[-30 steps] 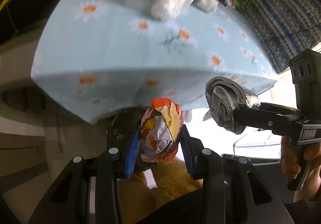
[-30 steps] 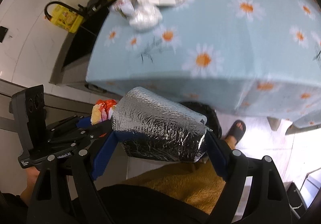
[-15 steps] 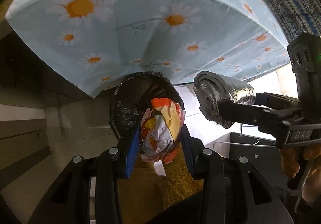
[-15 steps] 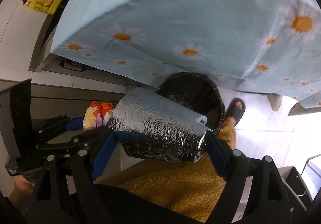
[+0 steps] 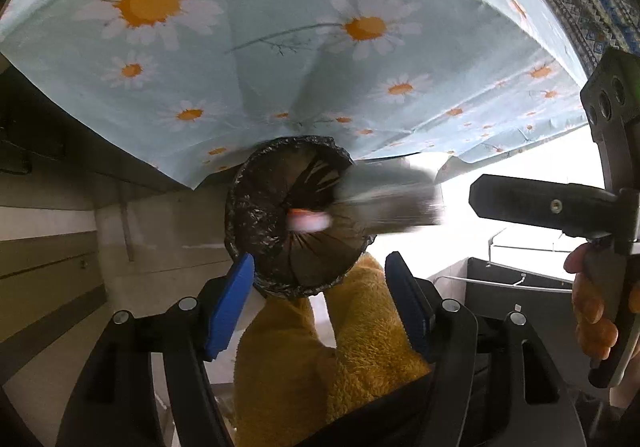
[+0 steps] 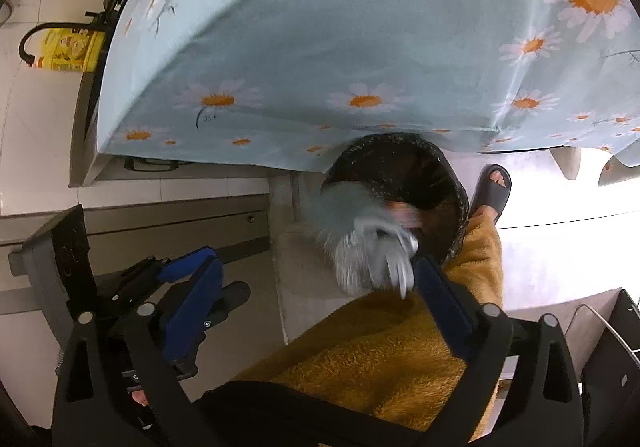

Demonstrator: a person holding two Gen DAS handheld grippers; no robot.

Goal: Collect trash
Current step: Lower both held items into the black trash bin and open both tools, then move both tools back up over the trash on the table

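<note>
A round trash bin lined with a black bag stands on the floor under the table edge; it also shows in the right wrist view. My left gripper is open and empty above the bin. My right gripper is open too. A silver foil bag is blurred in mid-fall at the bin's rim, also in the left wrist view. A crumpled red and white wrapper lies blurred inside the bin.
A table with a light blue daisy tablecloth hangs over the bin. The person's yellow fleece legs and a sandalled foot are beside it. A yellow bag lies on the tiled floor at left. A dark box stands at right.
Both grippers opened over the bin. The crumpled wrapper dropped from my left gripper into the bin, and the foil bag left my right gripper and is falling towards it.
</note>
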